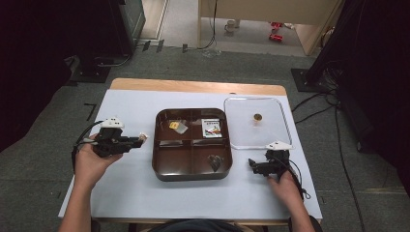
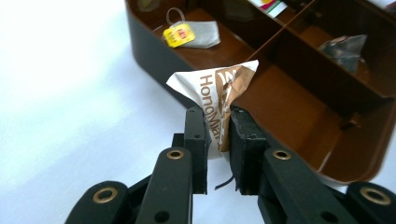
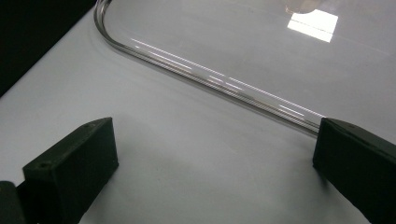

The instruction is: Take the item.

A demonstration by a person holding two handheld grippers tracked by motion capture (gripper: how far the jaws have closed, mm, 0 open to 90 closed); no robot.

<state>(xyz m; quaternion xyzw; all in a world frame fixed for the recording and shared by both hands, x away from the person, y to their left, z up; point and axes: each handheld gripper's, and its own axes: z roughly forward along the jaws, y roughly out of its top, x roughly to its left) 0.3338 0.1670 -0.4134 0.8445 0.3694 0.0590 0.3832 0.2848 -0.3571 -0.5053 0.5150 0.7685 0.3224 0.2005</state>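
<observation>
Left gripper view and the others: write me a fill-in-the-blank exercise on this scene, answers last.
1. The left gripper is shut on a crumpled white and brown paper ____.
2. The dark brown plastic tray is divided into ____ compartments.
3. The clear plastic lid lies on the white table to the tray's ____.
4. The right gripper has its jaws ____.

Missing words: packet; four; right; open

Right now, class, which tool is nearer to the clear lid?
Right. The right tool sits open just below the clear lid; the left tool is across the brown tray.
</observation>
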